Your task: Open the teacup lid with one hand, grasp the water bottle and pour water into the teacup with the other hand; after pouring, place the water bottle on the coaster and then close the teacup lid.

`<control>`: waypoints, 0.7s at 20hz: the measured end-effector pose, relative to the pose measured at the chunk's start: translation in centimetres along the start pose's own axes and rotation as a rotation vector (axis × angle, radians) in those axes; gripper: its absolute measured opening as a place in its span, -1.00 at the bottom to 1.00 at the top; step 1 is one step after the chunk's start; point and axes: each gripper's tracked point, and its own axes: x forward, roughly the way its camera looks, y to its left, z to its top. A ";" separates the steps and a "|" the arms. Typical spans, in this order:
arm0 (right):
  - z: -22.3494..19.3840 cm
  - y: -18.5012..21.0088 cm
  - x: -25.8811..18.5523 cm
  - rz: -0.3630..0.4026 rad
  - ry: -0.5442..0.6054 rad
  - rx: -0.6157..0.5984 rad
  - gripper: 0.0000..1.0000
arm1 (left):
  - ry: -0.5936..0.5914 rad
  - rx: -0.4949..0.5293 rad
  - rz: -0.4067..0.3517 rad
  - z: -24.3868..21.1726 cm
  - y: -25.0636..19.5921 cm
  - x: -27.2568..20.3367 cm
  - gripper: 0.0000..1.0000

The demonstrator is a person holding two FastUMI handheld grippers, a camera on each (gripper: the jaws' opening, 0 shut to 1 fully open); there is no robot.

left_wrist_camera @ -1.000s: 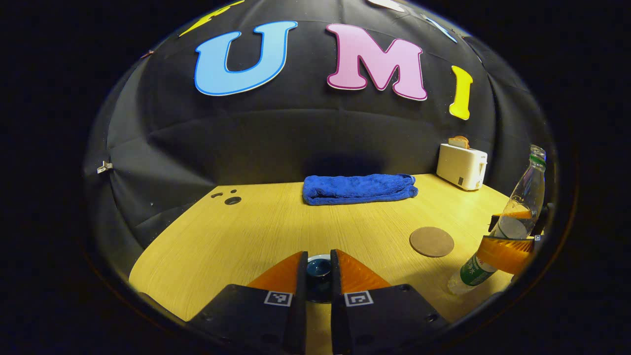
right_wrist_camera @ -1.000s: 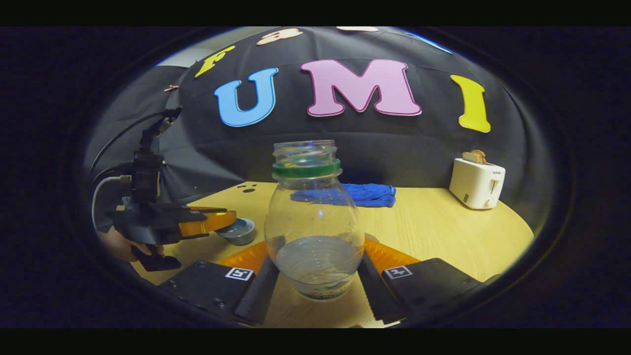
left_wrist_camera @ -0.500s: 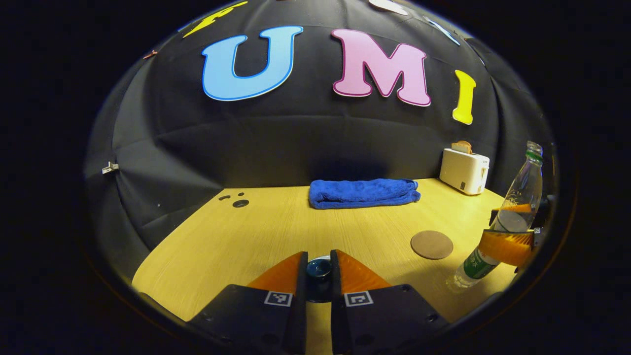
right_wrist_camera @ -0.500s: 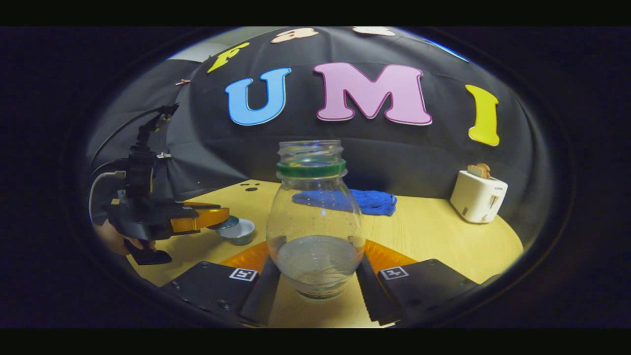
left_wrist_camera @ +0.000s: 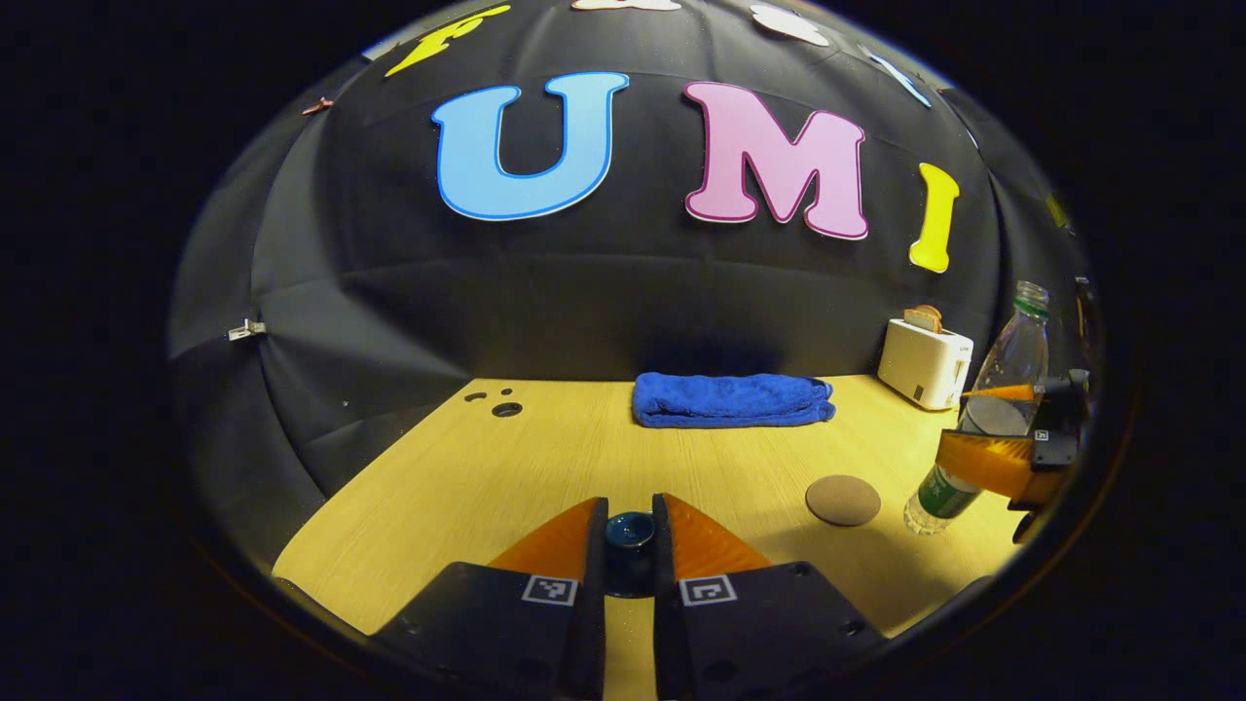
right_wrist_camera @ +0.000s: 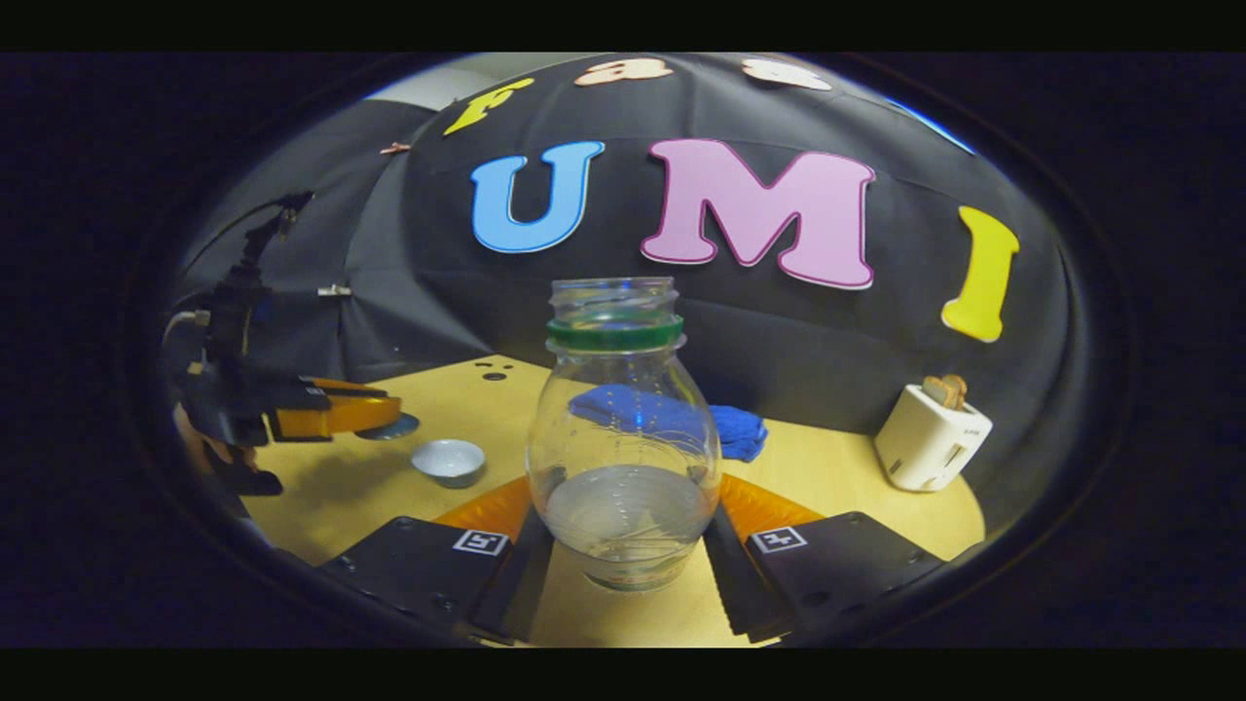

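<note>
Held in the left gripper: the teacup lid, pinched by its dark knob between both fingers and lifted clear of the wooden table. Seen from the right gripper view, lid raised just above and to the left of the open teacup, which stood uncovered on the tabletop. Clamped in the right gripper: the uncapped water bottle, roughly upright, both fingers pressing its lower body, some water pooled at the bottom. From the left gripper view, bottle gripped at mid-height, tilted slightly, base raised off the table just beside the round brown coaster, which lay bare. Farther back, near the wall: a folded blue towel and, to its right, a white toaster with a slice of toast poking out.
</note>
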 end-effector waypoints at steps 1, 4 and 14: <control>0.2 -0.3 0.5 -0.013 0.001 -0.045 0.49 | 0.000 0.000 0.000 0.0 0.5 -0.1 -0.53; 0.7 -0.8 2.2 -0.029 0.018 -0.182 0.50 | 0.001 -0.012 0.010 -0.2 2.4 -0.6 -0.53; 2.1 1.5 6.2 -0.049 0.007 -0.584 0.48 | -0.007 -0.016 0.009 0.1 8.0 -3.6 -0.53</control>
